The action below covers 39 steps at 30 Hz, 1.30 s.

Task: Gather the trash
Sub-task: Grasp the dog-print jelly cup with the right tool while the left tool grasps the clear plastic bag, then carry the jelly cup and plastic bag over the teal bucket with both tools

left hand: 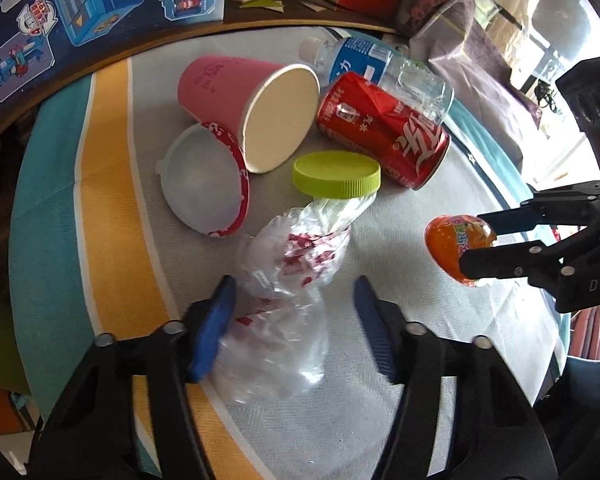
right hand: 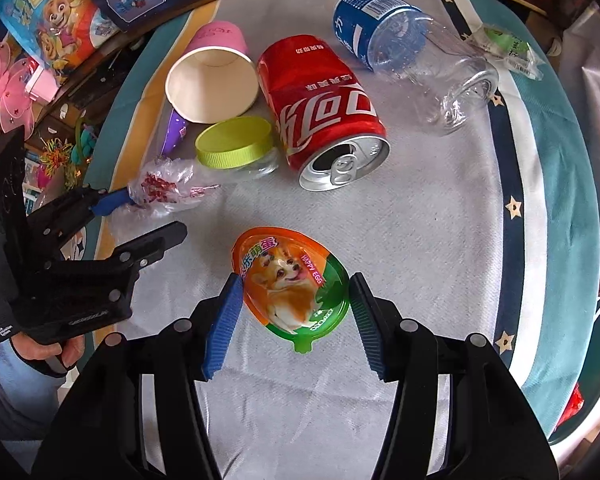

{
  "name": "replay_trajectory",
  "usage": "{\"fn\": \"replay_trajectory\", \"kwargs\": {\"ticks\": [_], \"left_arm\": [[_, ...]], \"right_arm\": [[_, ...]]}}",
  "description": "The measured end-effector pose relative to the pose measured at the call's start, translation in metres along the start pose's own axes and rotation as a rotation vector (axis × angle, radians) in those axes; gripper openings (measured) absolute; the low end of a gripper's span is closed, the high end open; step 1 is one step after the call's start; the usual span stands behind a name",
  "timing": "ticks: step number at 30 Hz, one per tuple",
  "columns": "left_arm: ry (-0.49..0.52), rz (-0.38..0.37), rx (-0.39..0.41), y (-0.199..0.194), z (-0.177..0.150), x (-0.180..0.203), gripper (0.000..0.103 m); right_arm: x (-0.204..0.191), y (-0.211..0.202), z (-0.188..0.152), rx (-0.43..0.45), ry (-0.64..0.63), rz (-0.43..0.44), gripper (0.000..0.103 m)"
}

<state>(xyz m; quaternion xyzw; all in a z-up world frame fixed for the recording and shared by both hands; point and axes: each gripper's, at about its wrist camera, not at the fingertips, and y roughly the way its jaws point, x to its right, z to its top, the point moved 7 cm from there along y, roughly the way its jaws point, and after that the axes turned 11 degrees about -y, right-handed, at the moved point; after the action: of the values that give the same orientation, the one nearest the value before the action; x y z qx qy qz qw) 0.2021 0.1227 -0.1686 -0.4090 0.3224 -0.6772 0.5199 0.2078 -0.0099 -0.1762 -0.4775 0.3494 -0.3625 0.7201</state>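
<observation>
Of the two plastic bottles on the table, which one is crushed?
The bottle with the green cap, near the left tongs. The blue-labelled bottle keeps its round shape.

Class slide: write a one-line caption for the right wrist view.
Right hand-held gripper closed on an egg-shaped toy pack, with a red can, pink cup and clear bottle lying beyond.

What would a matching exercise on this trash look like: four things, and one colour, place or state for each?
Things:
1. can
2. cup
3. egg pack
4. crumpled bottle

Descriptions:
A. has a green cap
B. pink outside, lying on its side
C. between the pads of the right gripper
D. red, lying down, top already opened

Pairs: 1-D, 2-B, 3-C, 4-A
</observation>
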Motion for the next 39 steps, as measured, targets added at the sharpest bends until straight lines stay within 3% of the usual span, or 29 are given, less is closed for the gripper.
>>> {"fn": "replay_trajectory", "kwargs": {"ticks": [1, 3, 15, 19, 23, 28, 33, 39], "left_arm": [[0.003, 0.014, 0.004, 0.0, -0.001, 0.001, 0.034], [-0.025, -0.006, -0.006, -0.003, -0.005, 0.003, 0.026], [-0.042, -0.035, 0.018, -0.05, -0.033, 0.044, 0.025], [0.003, -0.04, 0.031, -0.058, -0.032, 0.073, 0.025], [-0.008, -0.117, 0.017, -0.061, -0.028, 0.101, 0.025], [0.064, -0.121, 0.01, -0.055, -0.028, 0.138, 0.025], [0.025, -0.09, -0.073, -0.026, -0.034, 0.139, 0.025], [0.059, -0.092, -0.097, -0.021, -0.049, 0.156, 0.025]], "right_arm": [[0.002, -0.001, -0.002, 0.003, 0.005, 0.002, 0.053], [0.005, -0.004, -0.006, 0.011, 0.014, 0.007, 0.053], [0.034, -0.042, -0.048, 0.09, 0.084, 0.034, 0.053], [0.049, -0.06, -0.064, 0.129, 0.119, 0.038, 0.053], [0.07, -0.077, -0.085, 0.164, 0.161, 0.035, 0.053], [0.1, -0.094, -0.113, 0.198, 0.223, 0.029, 0.053], [0.122, -0.097, -0.134, 0.198, 0.27, 0.018, 0.053], [0.138, -0.099, -0.15, 0.212, 0.301, 0.032, 0.053]]}}
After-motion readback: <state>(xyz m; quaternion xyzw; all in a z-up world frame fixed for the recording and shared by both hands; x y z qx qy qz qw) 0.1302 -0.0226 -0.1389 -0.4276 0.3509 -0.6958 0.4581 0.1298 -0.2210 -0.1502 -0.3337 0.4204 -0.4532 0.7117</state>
